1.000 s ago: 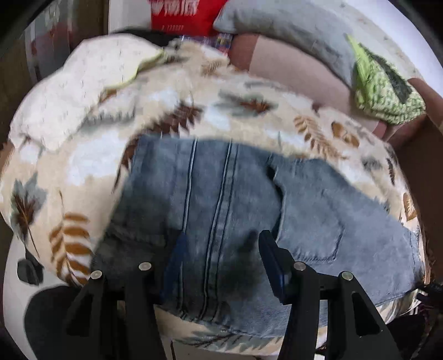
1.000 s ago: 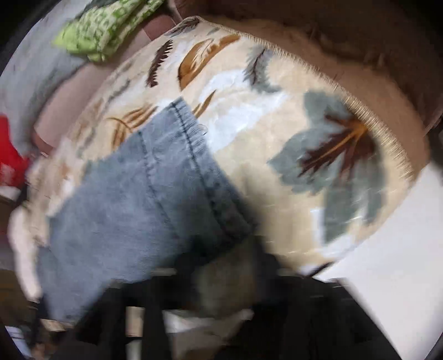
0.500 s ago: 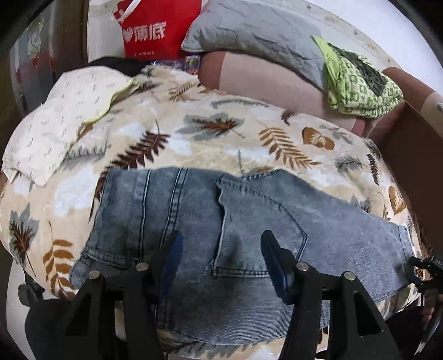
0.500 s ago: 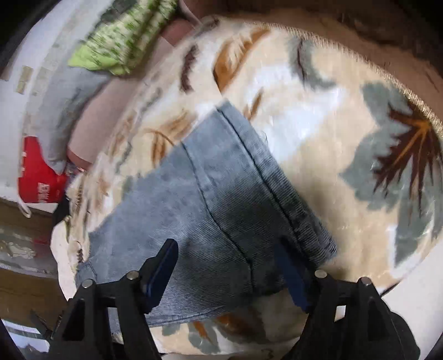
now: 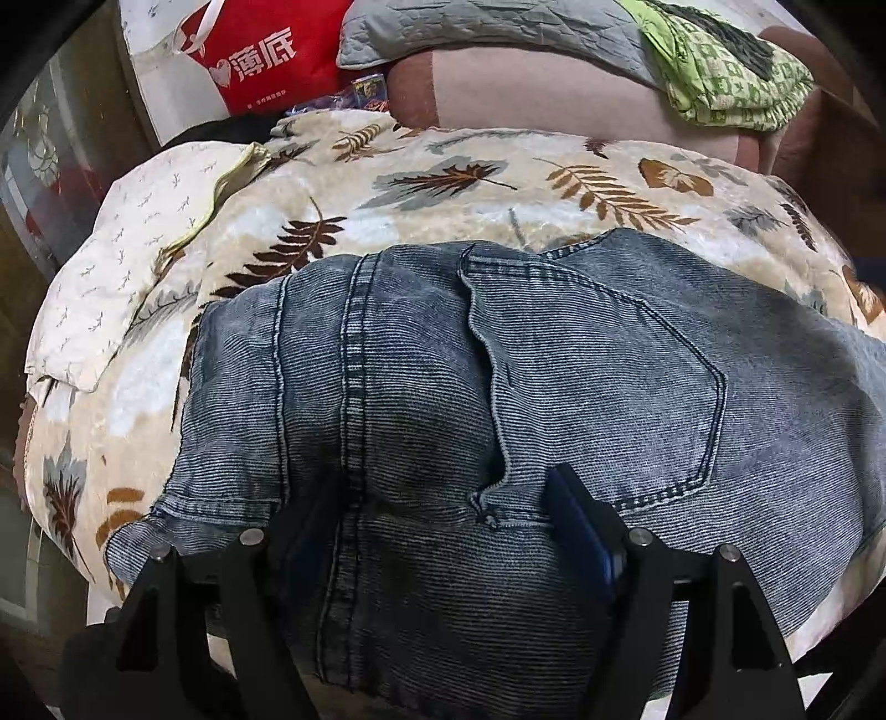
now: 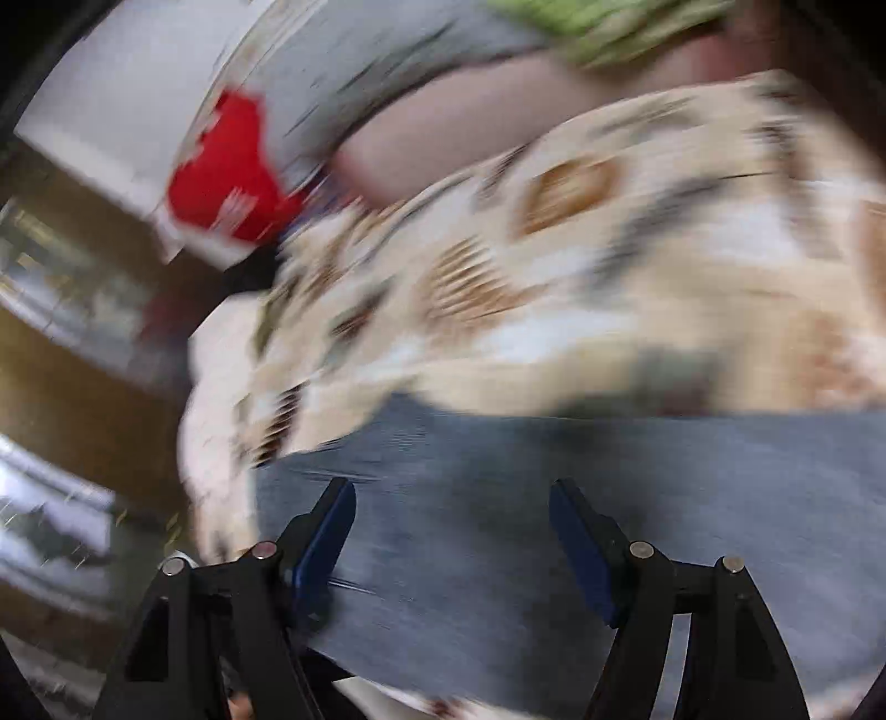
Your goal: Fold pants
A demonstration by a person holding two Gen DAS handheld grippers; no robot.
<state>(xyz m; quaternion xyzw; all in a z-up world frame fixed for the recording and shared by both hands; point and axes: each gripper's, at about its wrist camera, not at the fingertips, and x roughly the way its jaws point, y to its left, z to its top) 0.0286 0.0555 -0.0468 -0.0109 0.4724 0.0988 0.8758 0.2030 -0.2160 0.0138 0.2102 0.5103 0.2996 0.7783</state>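
Note:
Blue denim pants point(image 5: 498, 387) lie folded flat on a cream leaf-print blanket point(image 5: 443, 183), back pocket and seams facing up. My left gripper point(image 5: 443, 509) is open, its jaws wide apart and low over the near edge of the waist area, with denim between them. My right gripper point(image 6: 451, 526) is open over the denim point(image 6: 609, 498); that view is heavily motion-blurred.
A white patterned pillow point(image 5: 127, 266) lies at the blanket's left. A red bag point(image 5: 260, 55), a grey cushion point(image 5: 487, 27), a pink bolster point(image 5: 554, 94) and a green cloth point(image 5: 731, 72) sit at the back. Dark furniture lies to the left.
My left gripper has moved closer and lower over the pants. My right gripper has swung from the hem end toward the left, now facing the red bag; both stay open.

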